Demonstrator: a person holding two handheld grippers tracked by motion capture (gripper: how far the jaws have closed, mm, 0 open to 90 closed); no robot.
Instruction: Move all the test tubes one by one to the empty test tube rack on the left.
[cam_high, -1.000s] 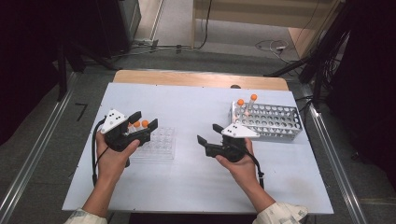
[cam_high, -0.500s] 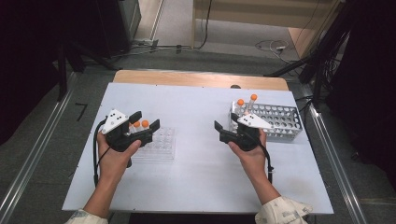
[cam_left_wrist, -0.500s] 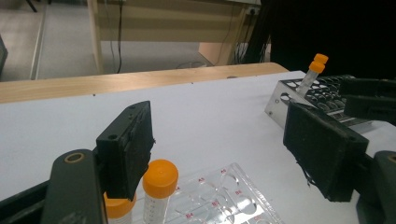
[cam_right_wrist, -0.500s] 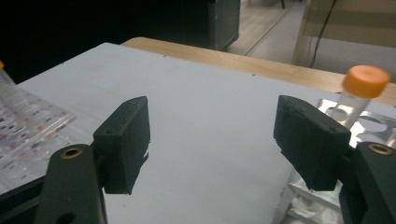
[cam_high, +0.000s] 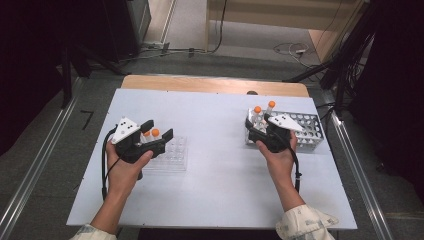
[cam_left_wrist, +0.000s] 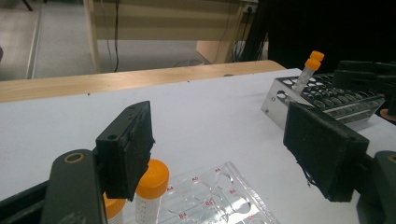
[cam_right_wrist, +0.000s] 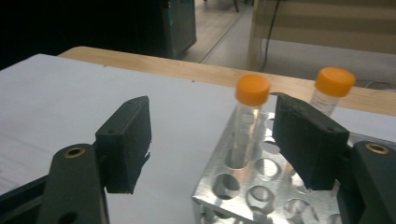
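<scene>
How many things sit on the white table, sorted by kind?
Orange-capped clear plastic tubes: 4
Clear plastic tube rack: 1
Perforated shiny metal tube rack: 1
Total: 6

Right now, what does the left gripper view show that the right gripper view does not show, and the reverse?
Left gripper view alone: a clear plastic rack with red-lettered wells, and two orange-capped tubes standing at its near end behind the left jaw. Right gripper view alone: a close look at the metal rack's corner holes, with one orange-capped tube between its open jaws. Both share the white table, the wooden edge, the metal rack and open black jaws.
</scene>
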